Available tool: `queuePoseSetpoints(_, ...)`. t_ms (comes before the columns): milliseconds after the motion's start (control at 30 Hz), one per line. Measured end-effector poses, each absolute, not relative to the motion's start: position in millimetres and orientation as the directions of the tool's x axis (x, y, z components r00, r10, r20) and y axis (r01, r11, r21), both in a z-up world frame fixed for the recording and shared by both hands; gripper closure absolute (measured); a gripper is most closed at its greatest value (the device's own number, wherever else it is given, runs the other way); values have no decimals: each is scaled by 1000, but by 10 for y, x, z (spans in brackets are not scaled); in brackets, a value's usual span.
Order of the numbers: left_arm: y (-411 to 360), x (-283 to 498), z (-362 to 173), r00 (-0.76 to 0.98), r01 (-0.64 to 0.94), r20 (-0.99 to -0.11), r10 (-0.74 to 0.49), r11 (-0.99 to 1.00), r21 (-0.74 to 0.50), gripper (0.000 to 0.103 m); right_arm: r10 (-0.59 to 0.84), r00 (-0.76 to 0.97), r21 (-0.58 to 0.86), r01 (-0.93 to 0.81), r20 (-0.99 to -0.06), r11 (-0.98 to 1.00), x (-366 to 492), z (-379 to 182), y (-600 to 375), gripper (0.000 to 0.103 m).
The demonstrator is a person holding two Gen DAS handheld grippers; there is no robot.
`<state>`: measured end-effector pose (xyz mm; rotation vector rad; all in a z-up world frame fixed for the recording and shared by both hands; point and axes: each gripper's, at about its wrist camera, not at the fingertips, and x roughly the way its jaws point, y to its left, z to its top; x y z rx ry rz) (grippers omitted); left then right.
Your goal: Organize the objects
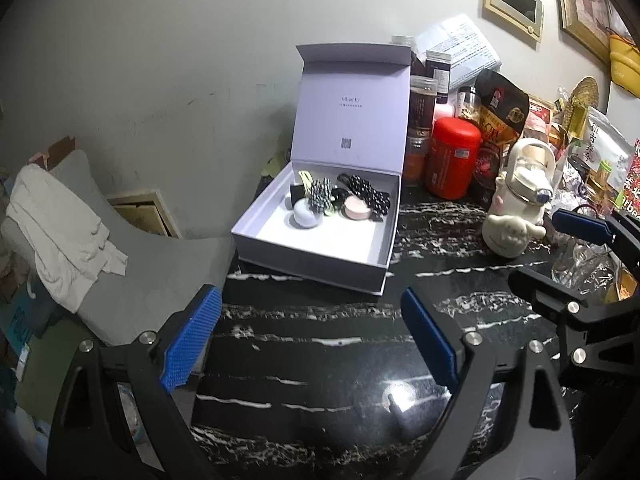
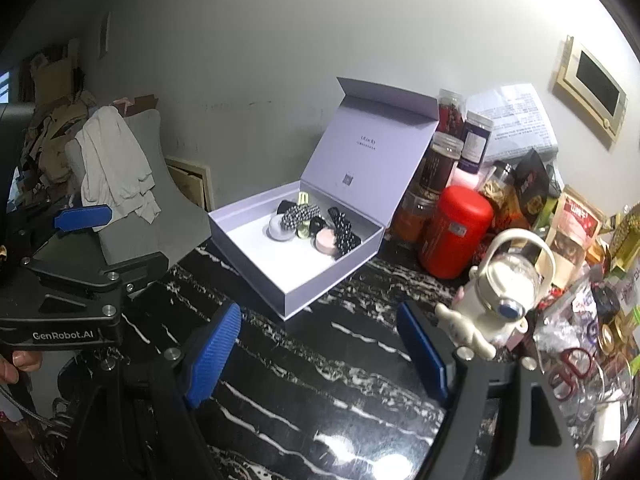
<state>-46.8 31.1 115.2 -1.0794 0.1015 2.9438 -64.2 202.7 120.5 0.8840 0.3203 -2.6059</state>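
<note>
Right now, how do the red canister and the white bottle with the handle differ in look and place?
The red canister is a plain, smooth cylinder; the white bottle is figure-shaped, with a loop handle on top. The red canister stands close beside the open box, while the white bottle stands farther right, nearer the clutter. Both stand upright on the dark marble table.

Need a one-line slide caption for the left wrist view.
Open left claw hovers empty over the black marble table, facing an open lavender box of hair accessories.
</note>
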Motion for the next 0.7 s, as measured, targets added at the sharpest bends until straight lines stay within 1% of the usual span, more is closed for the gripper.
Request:
queuePoseSetpoints(67, 298, -412, 1105, -773, -21, -635, -12, -999, 44, 12, -274, -727, -85, 415, -630, -906, -613, 1151, 2038, 22)
queuePoseSetpoints(333, 315, -281, 832, -743, -19, -669, 1, -1000, 19, 12, -269, -701, -65, 410, -661, -910, -534, 900, 2065, 22)
queuePoseSetpoints(700, 357, -186, 694, -735, 6, -677, -35, -999, 44, 12, -260, -692, -71, 411, -673, -909, -439, 754, 2077, 22)
